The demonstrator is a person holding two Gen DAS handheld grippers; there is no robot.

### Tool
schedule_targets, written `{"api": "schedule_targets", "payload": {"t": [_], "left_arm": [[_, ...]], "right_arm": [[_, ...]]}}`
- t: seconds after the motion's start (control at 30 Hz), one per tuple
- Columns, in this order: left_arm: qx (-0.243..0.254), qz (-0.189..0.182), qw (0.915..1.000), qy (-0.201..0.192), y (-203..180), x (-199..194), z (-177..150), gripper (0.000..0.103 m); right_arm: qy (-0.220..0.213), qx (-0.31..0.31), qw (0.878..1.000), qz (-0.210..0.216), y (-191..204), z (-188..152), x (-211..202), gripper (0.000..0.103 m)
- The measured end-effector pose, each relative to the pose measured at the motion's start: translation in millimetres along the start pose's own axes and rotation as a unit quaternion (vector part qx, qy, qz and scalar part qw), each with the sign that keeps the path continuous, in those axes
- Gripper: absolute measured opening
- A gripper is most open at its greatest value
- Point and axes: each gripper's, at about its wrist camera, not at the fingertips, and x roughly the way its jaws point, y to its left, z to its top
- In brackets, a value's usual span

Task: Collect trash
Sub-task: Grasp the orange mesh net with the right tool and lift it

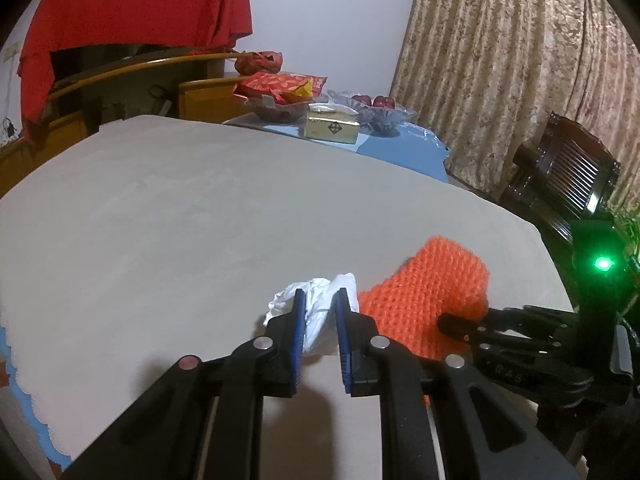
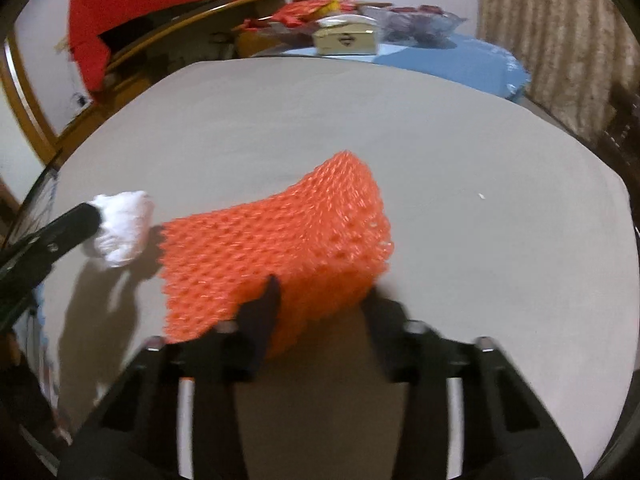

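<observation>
We had the left gripper [image 1: 320, 322] closed on the crumpled white tissue [image 1: 320, 308], its blue pads pinching the wad near the near right edge of the grey surface [image 1: 200, 220]. Just beside it lay the orange foam fruit net [image 2: 280, 248], touching the tissue's right side. The right gripper [image 2: 320, 300] straddled the net's near end. In the blurred right wrist view the fingers [image 2: 264, 312] looked well apart, but the left wrist view showed them narrowed onto the mesh, so we judged it clamped on the net.

To do this step well, we needed a firm pinch on both pieces before lifting — the net is springy and light and could slip from a shallow bite. We judged it best to raise the two apart, so the mesh did not snag the tissue.
</observation>
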Motion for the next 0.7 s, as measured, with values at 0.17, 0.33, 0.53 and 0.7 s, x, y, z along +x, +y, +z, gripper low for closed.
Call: {"api": "schedule_targets", "payload": {"t": [0.17, 0.33, 0.53, 0.7], "left_arm": [[-0.004, -0.005, 1.0, -0.003, -5, -7, 1, 0.015], [0.002, -0.012, 0.9998, -0.014, -18, -20, 9, 0.015], [0.012, -0.029, 0.999, -0.032, -44, -40, 23, 0.015], [0.024, -0.05, 0.9975, -0.042, -69, -56, 30, 0.015]], "right_arm": [[-0.022, 0.002, 1.0, 0.013, 1, 6, -25, 0.019], [-0.063, 0.009, 0.998, 0.009, -8, 14, -68, 0.019], [-0.1, 0.019, 0.995, -0.012, -25, 16, -118, 0.019], [-0.119, 0.027, 0.992, -0.027, -39, 9, -151, 0.019]]}}
